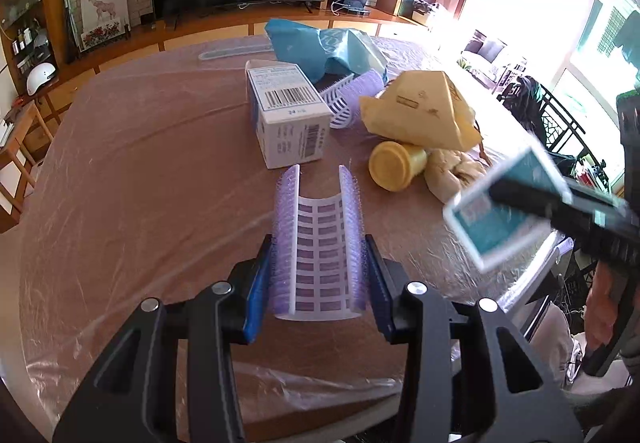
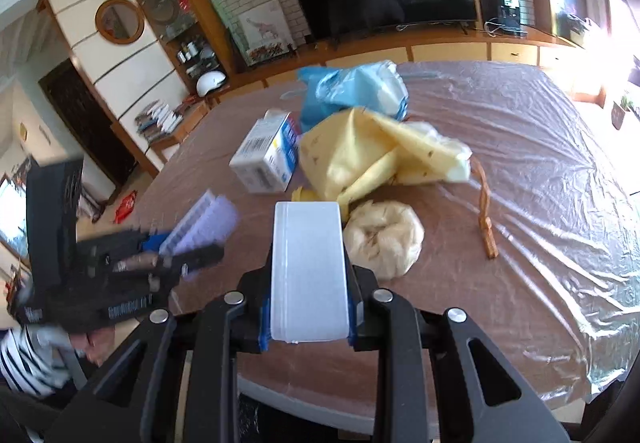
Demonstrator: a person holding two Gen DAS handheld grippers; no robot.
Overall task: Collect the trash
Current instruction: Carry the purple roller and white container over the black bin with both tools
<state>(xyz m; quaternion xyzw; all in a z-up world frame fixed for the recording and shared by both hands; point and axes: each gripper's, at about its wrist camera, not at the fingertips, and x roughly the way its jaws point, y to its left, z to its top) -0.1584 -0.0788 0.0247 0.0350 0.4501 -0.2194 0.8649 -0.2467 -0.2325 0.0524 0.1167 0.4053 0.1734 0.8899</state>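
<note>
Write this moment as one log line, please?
left gripper: shut on purple hair roller | right gripper: shut on small box

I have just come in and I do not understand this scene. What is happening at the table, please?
A person is clearing trash from a table covered in plastic sheet, with a gripper in each hand. The left gripper is shut on a purple hair roller, half of one. The right gripper is shut on a small teal-and-white box. Both are held above the table. Still on it: a white carton, a blue bag, a yellow bag, a yellow cap and another roller.
</note>
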